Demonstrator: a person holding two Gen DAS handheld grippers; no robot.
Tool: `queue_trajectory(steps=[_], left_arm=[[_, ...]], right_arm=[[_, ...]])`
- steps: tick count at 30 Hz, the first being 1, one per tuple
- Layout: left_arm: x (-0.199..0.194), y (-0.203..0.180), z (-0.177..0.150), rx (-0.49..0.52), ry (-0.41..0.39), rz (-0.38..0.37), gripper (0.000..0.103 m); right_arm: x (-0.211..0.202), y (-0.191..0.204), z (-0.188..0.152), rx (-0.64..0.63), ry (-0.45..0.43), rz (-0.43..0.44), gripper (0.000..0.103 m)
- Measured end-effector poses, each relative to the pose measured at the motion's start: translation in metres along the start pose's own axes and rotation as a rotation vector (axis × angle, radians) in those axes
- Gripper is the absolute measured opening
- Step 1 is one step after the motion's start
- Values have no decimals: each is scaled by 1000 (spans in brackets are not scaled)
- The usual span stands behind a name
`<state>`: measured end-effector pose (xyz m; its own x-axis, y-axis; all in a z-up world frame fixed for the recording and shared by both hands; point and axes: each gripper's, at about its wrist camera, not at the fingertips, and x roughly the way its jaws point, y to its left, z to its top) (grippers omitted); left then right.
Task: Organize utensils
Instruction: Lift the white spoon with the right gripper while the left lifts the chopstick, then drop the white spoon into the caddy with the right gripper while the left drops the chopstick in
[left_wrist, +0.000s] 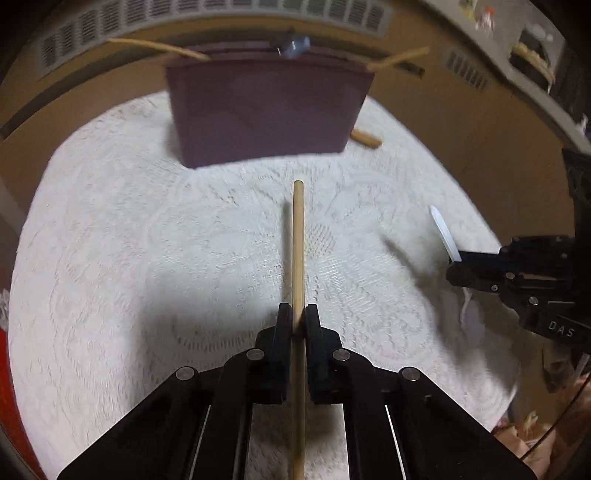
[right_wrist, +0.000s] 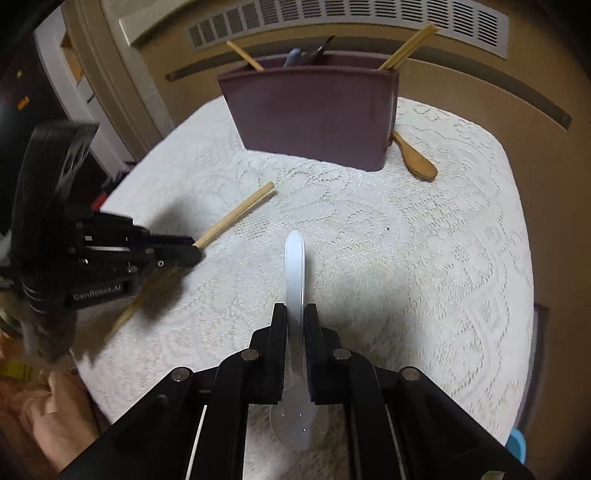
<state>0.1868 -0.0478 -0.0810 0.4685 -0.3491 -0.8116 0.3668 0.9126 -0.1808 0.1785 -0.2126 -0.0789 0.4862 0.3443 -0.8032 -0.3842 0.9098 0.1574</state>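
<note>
The left gripper (left_wrist: 297, 317) is clamped on one pair of wooden chopsticks (left_wrist: 298, 240). The right gripper (right_wrist: 294, 317) is clamped on one clear plastic spoon (right_wrist: 294, 266). Ahead of both on the lace-covered bench (right_wrist: 424, 258) stands one maroon plastic utensil holder (right_wrist: 314, 114). One brown wooden spoon (right_wrist: 415, 157) lies beside it, right of the right gripper.

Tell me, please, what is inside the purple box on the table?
Wooden chopsticks stick out at both ends of the purple box, and dark utensil handles in the middle. Its wall hides their lower parts and anything shorter.
</note>
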Motion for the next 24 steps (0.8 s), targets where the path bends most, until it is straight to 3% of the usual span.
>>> queue_trajectory(steps=[3,7,10,14,16,19,22,24], left_arm=[[-36,0,-8,-27,-127,-9,7],[-93,-8,6,-21,-294,-19,7],[-147,-18,41,39,-436,-27,7],[-211,-29,100,101,-642,3,7],[-248,-32,129,115,-784,22,7],[-273,-27,162,121,-926,2,7],[-268,-16,191,119,-1003,12,7],[-255,-10,205,108,-1013,19,7]], right_arm=[[-19,3,-4,26,-46,11,9],[-52,9,3,48,-146,30,9],[-95,15,23,39,-271,32,9],[-169,34,79,-44,-487,-55,9],[-199,40,109,-70,-576,-85,9],[-228,45,146,-97,-671,-103,9],[-233,43,173,-107,-720,-116,9],[-226,39,189,-105,-723,-115,9]])
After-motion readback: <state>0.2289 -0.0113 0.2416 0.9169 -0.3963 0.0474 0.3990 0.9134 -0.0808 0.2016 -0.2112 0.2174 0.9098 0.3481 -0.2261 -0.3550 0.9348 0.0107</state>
